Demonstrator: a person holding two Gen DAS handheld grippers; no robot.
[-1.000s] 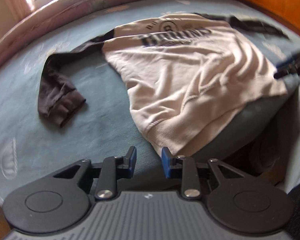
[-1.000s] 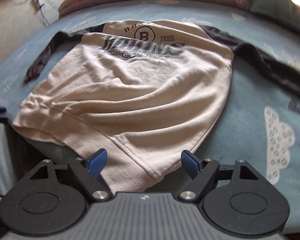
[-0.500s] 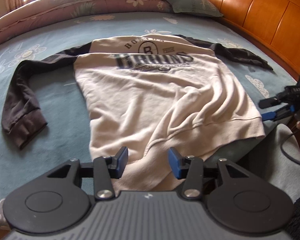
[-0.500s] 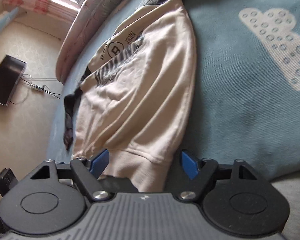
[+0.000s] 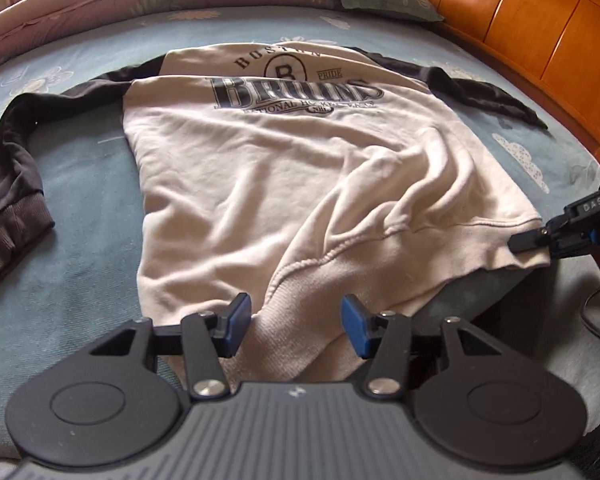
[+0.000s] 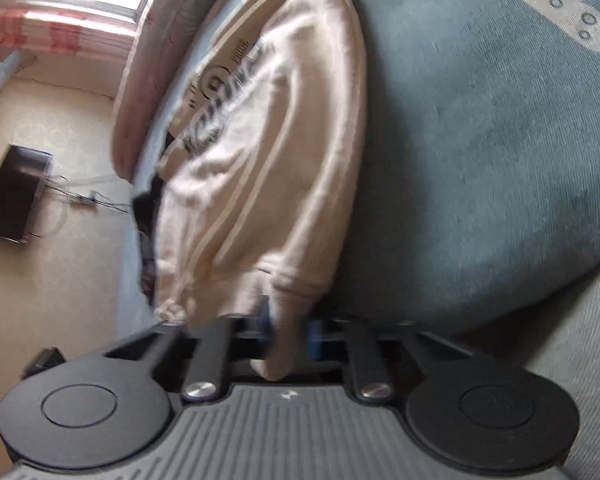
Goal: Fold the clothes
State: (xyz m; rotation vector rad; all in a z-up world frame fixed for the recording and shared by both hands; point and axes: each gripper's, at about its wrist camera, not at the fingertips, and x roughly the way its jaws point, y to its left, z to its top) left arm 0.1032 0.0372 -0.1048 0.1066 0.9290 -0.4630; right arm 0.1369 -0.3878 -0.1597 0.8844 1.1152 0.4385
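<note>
Right fingers (image 6: 290, 338) clamp one sweatshirt's (image 5: 284, 184) hem; left fingers (image 5: 296, 324) opening, hem between them.

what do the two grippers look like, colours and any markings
Both are the same build. The left gripper has black linkage arms with silver pivot screws, two round black discs at the sides, a grey ribbed body with a small white mark, and blue pads on its fingers. The right gripper matches it; seen from the left wrist view, its black side carries white letters reading DAS. No hand or sleeve shows.
</note>
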